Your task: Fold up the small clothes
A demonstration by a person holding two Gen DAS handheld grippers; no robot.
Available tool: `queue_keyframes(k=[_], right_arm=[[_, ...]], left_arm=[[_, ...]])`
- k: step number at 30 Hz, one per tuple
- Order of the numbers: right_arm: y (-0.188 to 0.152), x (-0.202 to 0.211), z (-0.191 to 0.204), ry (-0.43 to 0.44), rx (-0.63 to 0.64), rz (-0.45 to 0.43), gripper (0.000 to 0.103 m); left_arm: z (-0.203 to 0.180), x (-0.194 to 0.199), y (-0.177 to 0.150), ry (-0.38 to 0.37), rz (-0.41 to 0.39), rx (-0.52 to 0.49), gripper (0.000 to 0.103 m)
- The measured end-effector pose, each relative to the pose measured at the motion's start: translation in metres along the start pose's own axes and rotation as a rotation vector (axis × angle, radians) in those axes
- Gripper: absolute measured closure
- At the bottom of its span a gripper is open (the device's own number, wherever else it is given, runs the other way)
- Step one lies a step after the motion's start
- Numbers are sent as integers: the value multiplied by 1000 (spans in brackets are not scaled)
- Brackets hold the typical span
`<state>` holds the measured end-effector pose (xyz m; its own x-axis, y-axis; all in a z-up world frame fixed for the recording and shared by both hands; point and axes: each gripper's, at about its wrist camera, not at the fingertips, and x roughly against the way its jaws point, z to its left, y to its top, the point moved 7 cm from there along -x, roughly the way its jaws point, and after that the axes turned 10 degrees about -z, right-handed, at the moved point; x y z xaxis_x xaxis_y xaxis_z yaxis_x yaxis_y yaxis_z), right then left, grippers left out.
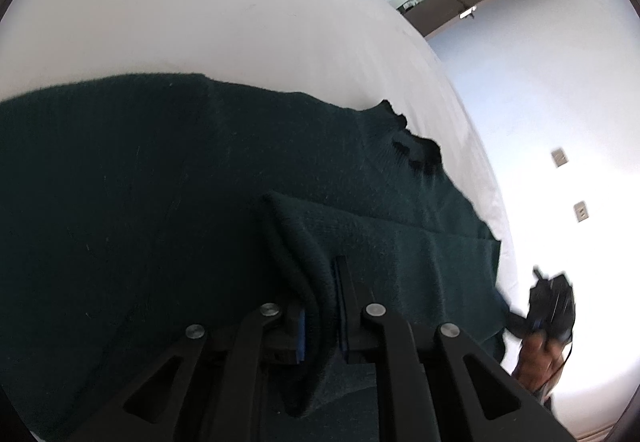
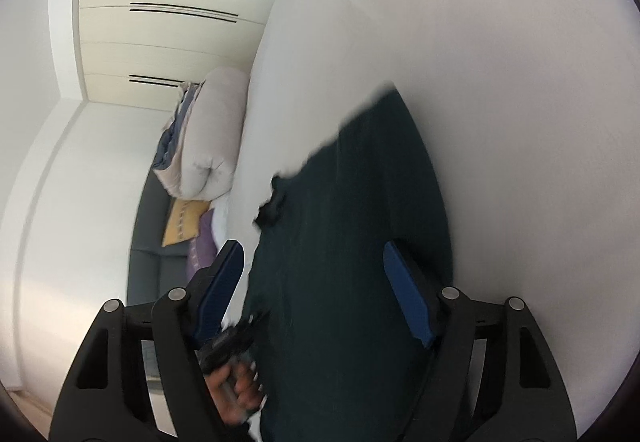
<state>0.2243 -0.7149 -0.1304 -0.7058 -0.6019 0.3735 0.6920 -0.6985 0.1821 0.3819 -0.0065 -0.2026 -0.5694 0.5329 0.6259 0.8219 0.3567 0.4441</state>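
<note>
Nearest the lens in the left wrist view, we found the left gripper (image 1: 320, 306) with its jaws pinching a thick rolled edge of the dark green sweater (image 1: 140, 202), a fold of knit bunched between the blue pads. We judged the edge was held this way so it could be carried over the body as a fold. The sweater lay spread on the white bed (image 1: 180, 22), one panel already doubled over just beyond the jaws. Further right, the person's other hand gripped the right tool at the bed's edge. In the right wrist view, the right gripper (image 2: 316, 282) had its jaws spread wide and empty above the sweater, likely poised for a second hold. A rolled duvet (image 2: 212, 138) sat far left.
</note>
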Motion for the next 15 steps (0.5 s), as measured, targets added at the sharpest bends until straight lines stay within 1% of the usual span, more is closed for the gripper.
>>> queue_keyframes(k=[1, 2, 3, 4, 5, 6, 7, 8, 10, 11, 13, 14, 15], right_arm=[[-10, 5, -1, 0, 9, 6, 31], [-21, 12, -2, -6, 20, 17, 31], [-31, 19, -2, -4, 24, 28, 31], [-44, 29, -1, 8, 20, 38, 31], [-54, 37, 0, 12, 25, 42, 31], [-64, 47, 1, 1, 31, 44, 30], [-72, 55, 1, -5, 31, 42, 29], [-84, 66, 4, 2, 29, 33, 29], [-105, 85, 12, 35, 28, 24, 29], [-116, 94, 17, 48, 34, 20, 29], [-137, 107, 26, 63, 42, 24, 29], [-147, 110, 29, 65, 43, 30, 29], [-163, 109, 35, 69, 41, 38, 29]], left_arm=[[5, 10, 1, -8, -1, 10, 89], [7, 15, 2, -10, -6, 23, 83], [7, 21, 3, -10, -16, 33, 67], [6, 30, 4, -9, -34, 40, 55], [6, 45, 6, 1, -65, 37, 31], [7, 59, 8, 24, -98, 26, 13], [9, 75, 9, 50, -138, 14, 9], [14, 101, 9, 71, -189, 9, 8], [24, 137, 5, 48, -231, 38, 8], [35, 163, 0, 22, -265, 79, 8], [67, 215, -13, 7, -349, 177, 8], [80, 231, -17, 4, -378, 217, 9], [104, 258, -25, -1, -430, 296, 10]])
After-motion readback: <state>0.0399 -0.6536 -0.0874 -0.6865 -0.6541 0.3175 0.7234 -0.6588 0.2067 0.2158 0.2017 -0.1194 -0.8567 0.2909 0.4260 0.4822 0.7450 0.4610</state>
